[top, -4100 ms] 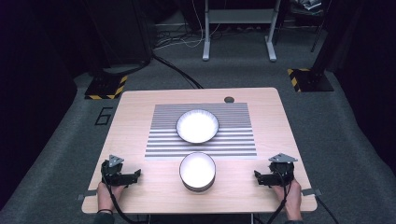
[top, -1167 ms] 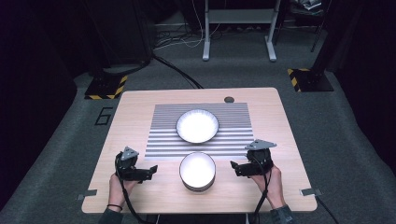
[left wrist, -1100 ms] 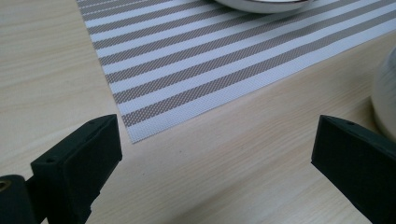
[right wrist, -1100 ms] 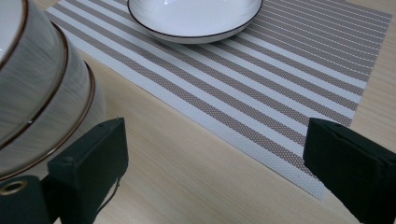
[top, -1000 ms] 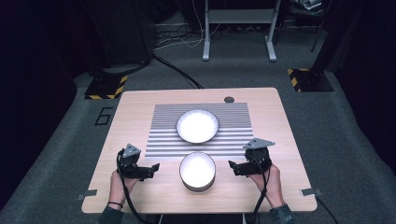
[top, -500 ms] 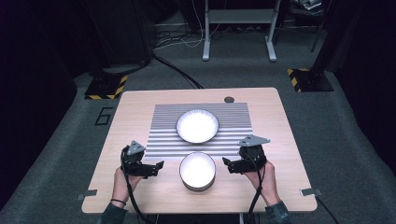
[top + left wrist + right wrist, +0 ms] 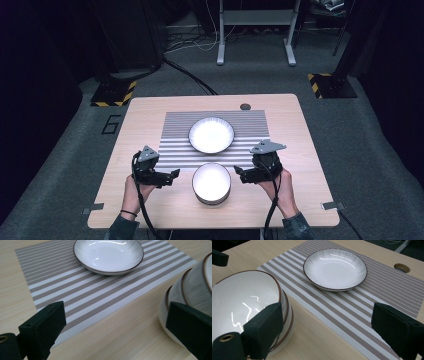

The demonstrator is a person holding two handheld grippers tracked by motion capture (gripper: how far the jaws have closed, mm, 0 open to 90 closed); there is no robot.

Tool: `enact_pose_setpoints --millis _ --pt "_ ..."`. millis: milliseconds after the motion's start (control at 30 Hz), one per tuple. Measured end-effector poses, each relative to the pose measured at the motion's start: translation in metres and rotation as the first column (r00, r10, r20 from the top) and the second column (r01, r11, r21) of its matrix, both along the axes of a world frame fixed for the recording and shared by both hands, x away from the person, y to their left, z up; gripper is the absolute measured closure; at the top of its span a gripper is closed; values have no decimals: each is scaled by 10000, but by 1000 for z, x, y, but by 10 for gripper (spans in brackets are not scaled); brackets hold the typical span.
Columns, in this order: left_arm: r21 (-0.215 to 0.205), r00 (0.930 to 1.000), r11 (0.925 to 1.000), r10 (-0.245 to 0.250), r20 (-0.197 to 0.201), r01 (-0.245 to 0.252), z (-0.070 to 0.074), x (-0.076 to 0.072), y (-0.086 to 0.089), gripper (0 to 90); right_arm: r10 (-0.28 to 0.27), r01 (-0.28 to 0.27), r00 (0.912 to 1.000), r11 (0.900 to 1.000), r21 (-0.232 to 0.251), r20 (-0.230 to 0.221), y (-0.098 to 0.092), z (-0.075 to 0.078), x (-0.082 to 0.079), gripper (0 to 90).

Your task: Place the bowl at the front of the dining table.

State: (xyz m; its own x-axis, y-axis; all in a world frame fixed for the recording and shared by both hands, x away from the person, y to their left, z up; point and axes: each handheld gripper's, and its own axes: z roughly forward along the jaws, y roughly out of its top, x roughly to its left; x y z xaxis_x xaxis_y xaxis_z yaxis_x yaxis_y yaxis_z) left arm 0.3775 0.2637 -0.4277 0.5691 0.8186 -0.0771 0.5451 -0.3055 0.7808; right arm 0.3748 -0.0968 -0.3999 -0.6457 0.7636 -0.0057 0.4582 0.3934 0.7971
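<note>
A stack of nested white bowls with brown rims stands on the wooden table near its front edge. Beyond it, a shallow white dish sits on a grey striped placemat. My left gripper hovers just left of the stack, open, jaws pointing at it. My right gripper mirrors it on the right, also open. In the left gripper view the stack sits beside the right jaw, with the dish farther off. In the right gripper view the stack lies behind the left jaw. Nothing is gripped.
A round cable hole sits at the table's far edge, also seen in the right gripper view. Bare wood lies to the right of the placemat. Stand bases with yellow-black tape rest on the floor beyond the table.
Both grippers have moved in from the table's sides toward the stack of bowls and risen a little. The bowls and the dish have stayed put.
</note>
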Motion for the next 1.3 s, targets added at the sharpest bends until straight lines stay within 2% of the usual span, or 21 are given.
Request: enact_pose_setpoints --millis 133,267,500,600,667,867,1167,1300 --pt "1 9999 9999 -138 46 138 7 1 -8 40 152 -152 9999 9999 -15 24 4 6 0 101" --pt "-263 9997 9993 -260 -41 258 8 4 -13 59 406 -405 9991 9992 67 -77 9 6 1 122" --pt "-401 9955 9947 -951 40 952 14 2 -31 40 828 -826 9959 9966 49 -377 24 0 3 132" --pt "-440 9930 9921 -1181 -26 1178 13 3 -39 38 874 -882 9948 9960 -127 -519 32 -2 3 137" --pt "-529 9909 9897 -1342 -134 1333 10 3 -44 37 932 -940 9941 9955 -127 -552 37 -3 4 137" --pt "-414 9837 9844 -1732 -486 1713 -1 5 -57 31 1173 -1194 9885 9927 -168 -959 49 -12 7 131" --pt "-92 9639 9711 -2377 -1198 2383 -14 12 -73 25 1108 -1195 9829 9915 -514 -1472 58 -25 15 131" --pt "-104 9591 9692 -2452 -1415 2462 -20 15 -75 24 1084 -1183 9802 9917 -508 -1658 62 -29 16 125"
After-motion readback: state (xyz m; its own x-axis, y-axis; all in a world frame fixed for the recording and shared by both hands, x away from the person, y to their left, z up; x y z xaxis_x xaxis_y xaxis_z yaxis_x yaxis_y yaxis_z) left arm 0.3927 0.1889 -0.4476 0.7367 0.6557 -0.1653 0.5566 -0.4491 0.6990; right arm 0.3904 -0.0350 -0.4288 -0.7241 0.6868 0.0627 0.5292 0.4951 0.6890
